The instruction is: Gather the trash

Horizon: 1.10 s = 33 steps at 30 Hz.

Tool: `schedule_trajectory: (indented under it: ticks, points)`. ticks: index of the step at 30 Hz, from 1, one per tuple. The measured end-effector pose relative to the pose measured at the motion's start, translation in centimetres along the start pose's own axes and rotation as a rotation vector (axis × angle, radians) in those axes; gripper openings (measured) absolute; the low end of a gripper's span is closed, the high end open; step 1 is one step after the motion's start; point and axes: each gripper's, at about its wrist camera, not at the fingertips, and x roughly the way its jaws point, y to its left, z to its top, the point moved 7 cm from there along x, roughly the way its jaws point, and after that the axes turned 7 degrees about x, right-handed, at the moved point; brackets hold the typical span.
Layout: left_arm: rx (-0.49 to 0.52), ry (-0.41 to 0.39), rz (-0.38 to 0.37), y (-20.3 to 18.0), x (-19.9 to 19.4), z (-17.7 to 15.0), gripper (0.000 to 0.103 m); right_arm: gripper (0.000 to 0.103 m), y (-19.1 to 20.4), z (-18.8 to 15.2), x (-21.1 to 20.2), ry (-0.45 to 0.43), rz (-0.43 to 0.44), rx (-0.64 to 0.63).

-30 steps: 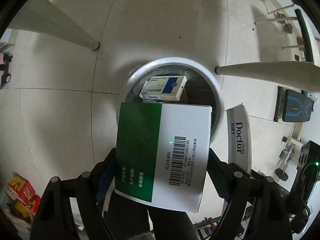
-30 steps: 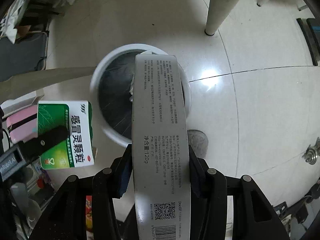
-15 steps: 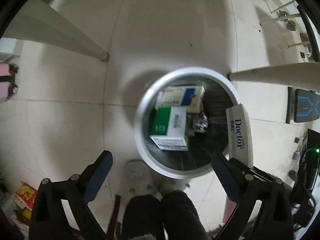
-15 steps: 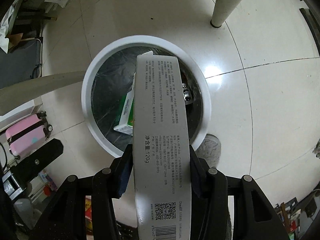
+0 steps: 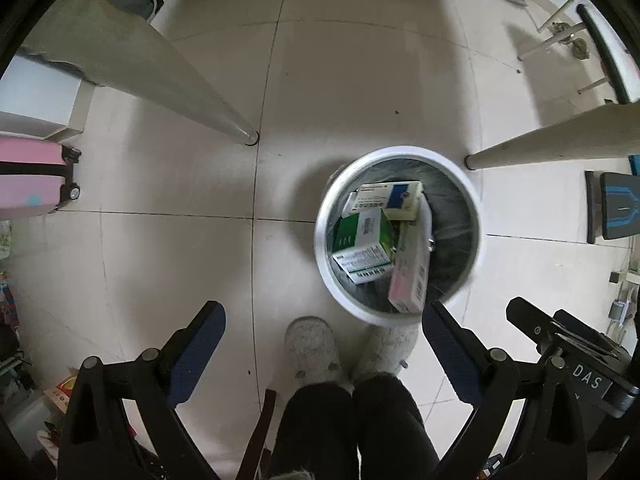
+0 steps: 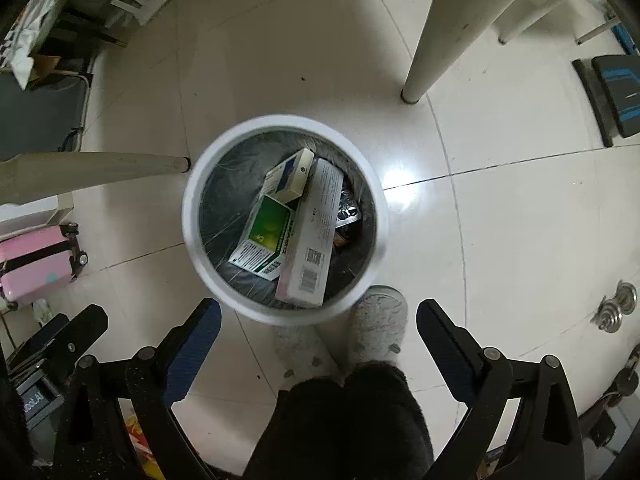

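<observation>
A round white trash bin point(image 5: 478, 236) point(image 6: 192, 224) with a dark liner stands on the tiled floor. Inside lie a green-and-white box point(image 5: 360, 240) point(image 6: 266, 236), a long white toothpaste box point(image 5: 410, 268) point(image 6: 314, 236) and a blue-and-white box point(image 5: 390, 196) point(image 6: 288, 176). My left gripper point(image 5: 324, 348) is open and empty, above the floor to the left of the bin. My right gripper point(image 6: 318, 340) is open and empty, above the bin's near edge.
The person's grey slippers point(image 5: 312, 350) point(image 6: 378, 320) and dark trousers stand by the bin. White table legs point(image 5: 160, 80) point(image 6: 440, 36) rise on both sides. A pink suitcase point(image 5: 28, 180) point(image 6: 36, 264) is at the left. A black-and-blue device point(image 5: 618, 210) lies at the right.
My left gripper let go of the green-and-white box, which fell into the bin. My right gripper then let go of the long white box, which now lies in the bin. Both grippers rose.
</observation>
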Motion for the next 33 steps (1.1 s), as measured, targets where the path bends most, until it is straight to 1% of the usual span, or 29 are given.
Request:
schedule_trajectory:
  ticks: [2,4,5,7,8,9,10,12,13,15,16,17,24,30,33]
  points:
    - [0.008,-0.010,0.004,-0.5,-1.5,-0.5,0.101,0.099,0.0,-1.0,-2.5,-0.016,-0.009,-0.017]
    - [0.024,-0.027,0.006,-1.0,-4.3,-1.5,0.101,0.099,-0.2,-2.2,-5.4,-0.031,-0.012,-0.028]
    - [0.030,-0.033,0.006,-1.3,-5.1,-1.8,0.101,0.099,-0.3,-2.8,-6.8,-0.035,-0.012,-0.032]
    - [0.047,-0.051,0.004,-1.5,-8.2,-2.9,0.101,0.099,-0.5,-4.0,-9.8,-0.046,-0.006,-0.036]
    - [0.050,-0.057,0.002,-1.8,-9.1,-3.2,0.101,0.100,-0.5,-4.7,-11.6,-0.053,-0.002,-0.040]
    - [0.060,-0.068,-0.004,-1.9,-11.1,-3.9,0.101,0.100,-0.6,-5.1,-12.9,-0.059,0.002,-0.041]
    - [0.065,-0.074,-0.005,-2.1,-12.1,-4.2,0.101,0.100,-0.6,-5.9,-15.1,-0.071,0.007,-0.045]
    - [0.080,-0.091,-0.013,-2.2,-15.5,-5.4,0.101,0.100,-0.5,-7.2,-18.4,-0.081,0.019,-0.056]
    - [0.082,-0.096,-0.017,-2.7,-16.2,-5.5,0.101,0.099,-0.3,-8.0,-20.1,-0.086,0.031,-0.060]
    - [0.098,-0.115,-0.024,-2.9,-19.4,-6.4,0.101,0.100,-0.1,-9.2,-23.2,-0.096,0.041,-0.073]
    - [0.100,-0.122,-0.028,-2.9,-20.2,-6.5,0.101,0.100,0.0,-9.8,-24.6,-0.101,0.049,-0.077]
    - [0.105,-0.133,-0.037,-3.0,-21.9,-7.0,0.101,0.100,0.1,-10.5,-26.3,-0.105,0.061,-0.081]
    - [0.123,-0.209,-0.092,-3.6,-30.6,-8.7,0.101,0.100,1.0,-14.7,-36.7,-0.127,0.122,-0.138]
    - [0.139,-0.254,-0.150,-4.4,-36.8,-10.3,0.101,0.100,1.8,-17.3,-44.8,-0.153,0.174,-0.177]
    - [0.141,-0.266,-0.188,-4.6,-38.8,-11.0,0.101,0.100,1.9,-18.4,-48.0,-0.156,0.212,-0.185]
